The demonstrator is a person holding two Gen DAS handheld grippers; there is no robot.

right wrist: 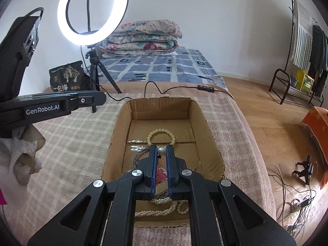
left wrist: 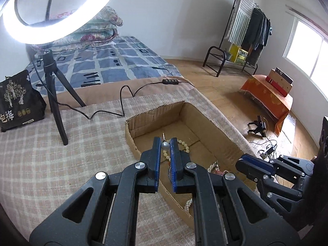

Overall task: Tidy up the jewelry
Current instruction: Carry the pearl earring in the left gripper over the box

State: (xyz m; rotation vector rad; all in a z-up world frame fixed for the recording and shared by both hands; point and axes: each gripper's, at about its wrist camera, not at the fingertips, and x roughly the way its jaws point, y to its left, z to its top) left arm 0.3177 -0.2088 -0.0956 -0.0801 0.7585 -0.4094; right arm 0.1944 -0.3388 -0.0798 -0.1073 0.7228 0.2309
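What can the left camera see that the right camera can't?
Only the left wrist view shows the window and the boxes on the orange cloth. Only the right wrist view shows the whole ring light with its phone holder, and a white towel. Both show the cardboard box, the beaded bracelet inside it, the folded quilts and the black snack bag.

left gripper (left wrist: pixel 165 143): shut, over cardboard box (left wrist: pixel 223 141) | box: cream bead bracelet (left wrist: pixel 185 146), pearl strands (left wrist: pixel 188 204) | right gripper (left wrist: pixel 239 163): shut, beside box
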